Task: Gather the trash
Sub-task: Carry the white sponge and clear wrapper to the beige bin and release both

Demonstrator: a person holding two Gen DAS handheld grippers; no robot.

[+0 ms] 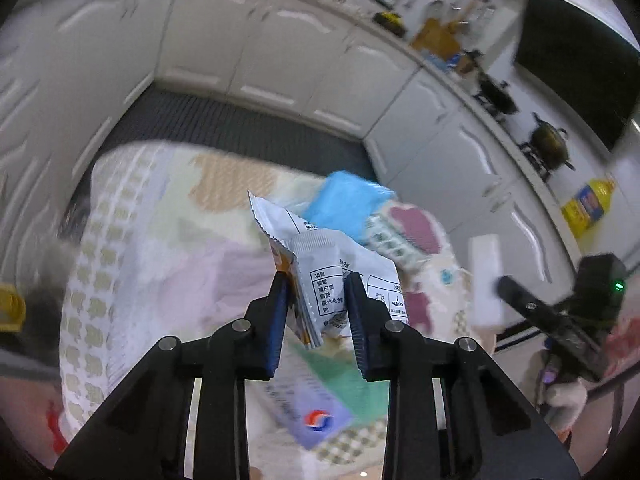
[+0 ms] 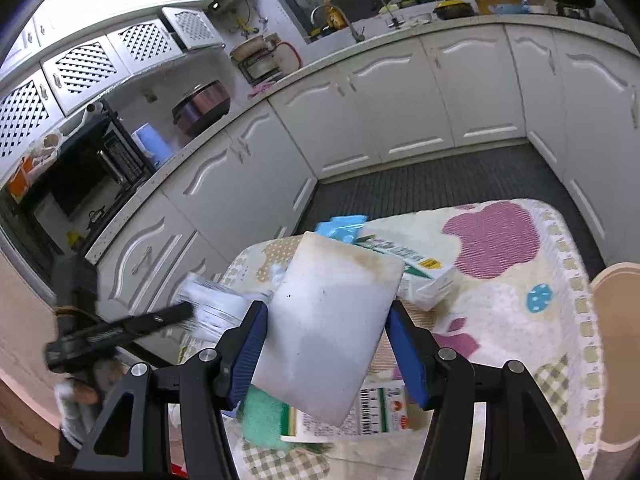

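Left wrist view: looking at a crumpled sachet wrapper [image 1: 332,280] hanging above the cloth-covered table [image 1: 132,264]. Pinching it in the left gripper [image 1: 316,280], jaws narrow, with the foil bunched in the gap between the blue pads. Judging it as nearly weightless, limp, slick and crackly, so likely sliding out of a loose pinch. Favouring a hold across the folded middle over the serrated edge.

Right wrist view: looking at a stained white foam slab [image 2: 328,320] raised above the same table. Spanning it with the right gripper [image 2: 327,307], jaws wide and pressing on two opposite edges. Judging it as light and stiff yet brittle, probably denting or snapping under a hard squeeze. Favouring gentle pressure on the edges near mid-length.

Seeing more litter on the table beyond the slab: a blue packet [image 2: 340,227] at the table's far edge and a green-printed carton [image 2: 424,276] just beside it. Seeing, lower on the table and partly behind the slab, a printed leaflet [image 2: 376,412] and a green cloth [image 2: 262,416].

Getting from the left wrist view alone the wrapper's printed nutrition panel, the slab edge-on and thin, and a yellow oil bottle [image 1: 588,204] on the counter well beyond the table. Getting from the right wrist view alone the slab's broad stained face, while catching the wrapper only as a blur. Finding no bin in either view.
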